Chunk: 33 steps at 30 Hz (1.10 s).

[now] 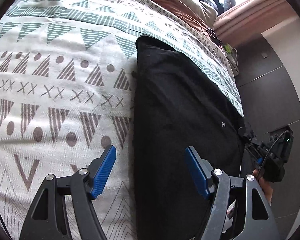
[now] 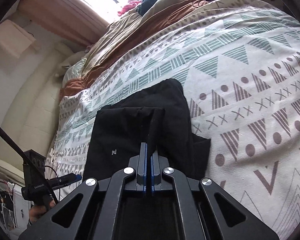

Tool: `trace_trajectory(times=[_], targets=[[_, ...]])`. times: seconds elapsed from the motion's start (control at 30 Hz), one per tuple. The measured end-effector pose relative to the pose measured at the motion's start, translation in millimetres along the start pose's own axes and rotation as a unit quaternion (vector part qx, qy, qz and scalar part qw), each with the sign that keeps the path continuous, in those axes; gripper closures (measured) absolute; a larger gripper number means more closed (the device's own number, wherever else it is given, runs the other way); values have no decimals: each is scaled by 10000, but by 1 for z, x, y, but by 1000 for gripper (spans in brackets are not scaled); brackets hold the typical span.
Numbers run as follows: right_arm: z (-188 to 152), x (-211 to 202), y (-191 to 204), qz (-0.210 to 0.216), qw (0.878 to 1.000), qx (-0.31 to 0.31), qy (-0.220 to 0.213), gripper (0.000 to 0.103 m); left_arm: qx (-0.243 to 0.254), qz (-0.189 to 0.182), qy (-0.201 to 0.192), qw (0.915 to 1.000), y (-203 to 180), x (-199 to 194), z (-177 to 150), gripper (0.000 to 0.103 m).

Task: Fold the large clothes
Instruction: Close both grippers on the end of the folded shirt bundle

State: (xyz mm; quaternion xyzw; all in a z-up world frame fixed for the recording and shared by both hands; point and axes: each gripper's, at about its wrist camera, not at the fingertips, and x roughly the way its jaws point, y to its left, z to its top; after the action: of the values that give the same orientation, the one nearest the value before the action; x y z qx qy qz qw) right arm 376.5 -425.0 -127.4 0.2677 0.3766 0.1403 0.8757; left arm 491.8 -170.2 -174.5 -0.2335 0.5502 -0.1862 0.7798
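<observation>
Left tool (image 1: 150, 172): wide open, nothing held, above edge of black garment (image 1: 180, 110).
Right tool (image 2: 149, 150): closed, pinching a raised fold of the garment.
Garment: on bed (image 2: 250, 100), ahead of both tools.

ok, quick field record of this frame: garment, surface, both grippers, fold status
garment: black garment, partly folded, small white logo showing
surface: patterned bedspread, white with green and grey-brown shapes
left gripper: open, over the garment's edge, nothing between the pads
right gripper: shut on a raised fold of the black garment
fold status: not finished; a layer stands lifted at the right gripper
background: brown duvet, window behind
</observation>
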Motion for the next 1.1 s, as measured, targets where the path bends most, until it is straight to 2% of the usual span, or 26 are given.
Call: trace_trajectory(times=[0.2, 0.47, 0.57, 0.67, 0.77, 0.83, 0.87, 0.9, 1.0, 1.1], targets=[[-8, 14, -34, -46, 9990, 424, 143, 103, 133, 140, 125, 9997, -11, 23, 10, 31], [-18, 22, -48, 13, 9972, 721, 218, 103, 155, 102, 179, 9997, -13, 50, 24, 31], [-16, 20, -51, 227, 9956, 872, 253, 103, 246, -11, 203, 9995, -16, 58, 28, 39], [-10, 13, -47, 316, 9955, 836, 306, 101, 337, 12, 190, 9992, -19, 59, 27, 39], [-6, 4, -42, 248, 9970, 676, 284, 91, 343, -35, 172, 9993, -17, 56, 27, 41], [-3, -1, -44, 255, 9967, 719, 260, 73, 304, -83, 167, 9994, -15, 55, 27, 42], [-2, -3, -45, 294, 9965, 741, 247, 48, 293, -96, 167, 9994, -15, 55, 27, 42], [-2, -6, -48, 301, 9964, 768, 189, 31, 293, -94, 167, 9994, -15, 55, 27, 42], [-3, -4, -54, 490, 9944, 901, 255, 30, 315, -57, 170, 9993, -15, 55, 26, 42], [-6, 5, -62, 506, 9927, 1000, 441, 30, 319, -33, 165, 9993, -16, 55, 26, 42]])
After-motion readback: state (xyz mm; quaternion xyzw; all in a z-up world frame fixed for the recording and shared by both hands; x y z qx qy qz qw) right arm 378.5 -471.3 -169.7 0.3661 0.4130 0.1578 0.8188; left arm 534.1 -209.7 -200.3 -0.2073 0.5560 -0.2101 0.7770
